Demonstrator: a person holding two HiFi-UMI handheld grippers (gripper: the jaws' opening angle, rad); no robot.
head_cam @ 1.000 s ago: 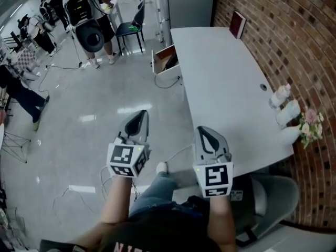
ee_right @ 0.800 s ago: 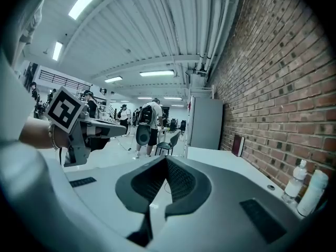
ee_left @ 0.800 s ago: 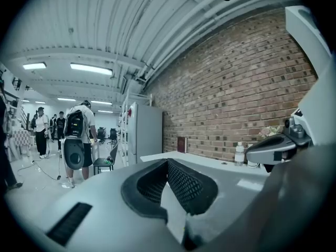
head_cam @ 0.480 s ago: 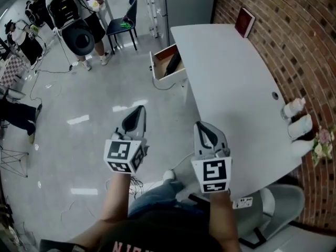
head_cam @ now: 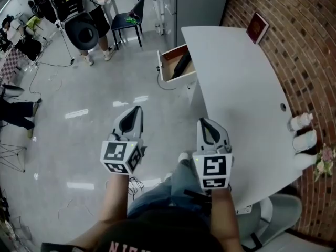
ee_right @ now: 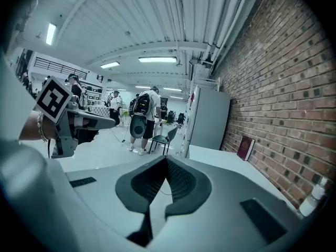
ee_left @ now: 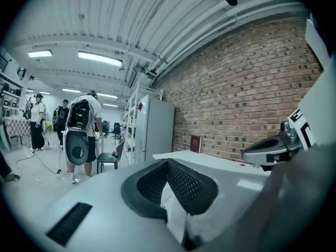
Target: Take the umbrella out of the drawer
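Observation:
An open wooden drawer (head_cam: pixel 167 70) juts from the left side of the white table (head_cam: pixel 239 88), with a black folded umbrella (head_cam: pixel 181 65) lying inside it. My left gripper (head_cam: pixel 137 110) hangs over the grey floor, shut and holding nothing, well short of the drawer. My right gripper (head_cam: pixel 204 122) is beside the table's near left edge, also shut and holding nothing. In the left gripper view the jaws (ee_left: pixel 167 163) meet at the tip, and the right gripper (ee_left: pixel 273 148) shows at the side. In the right gripper view the jaws (ee_right: pixel 166 159) are closed together.
A red book (head_cam: pixel 256 28) leans on the brick wall at the table's far end. White bottles (head_cam: pixel 303 123) and flowers (head_cam: pixel 325 159) stand at the table's right. A grey chair (head_cam: pixel 278 219) is near right. A person with a backpack (head_cam: pixel 84 14), a black chair (head_cam: pixel 128 20) and floor cables (head_cam: pixel 52 64) lie ahead left.
The view and both grippers have advanced along the table's left side, so the open drawer now sits closer and lower in the head view. Both grippers stay shut.

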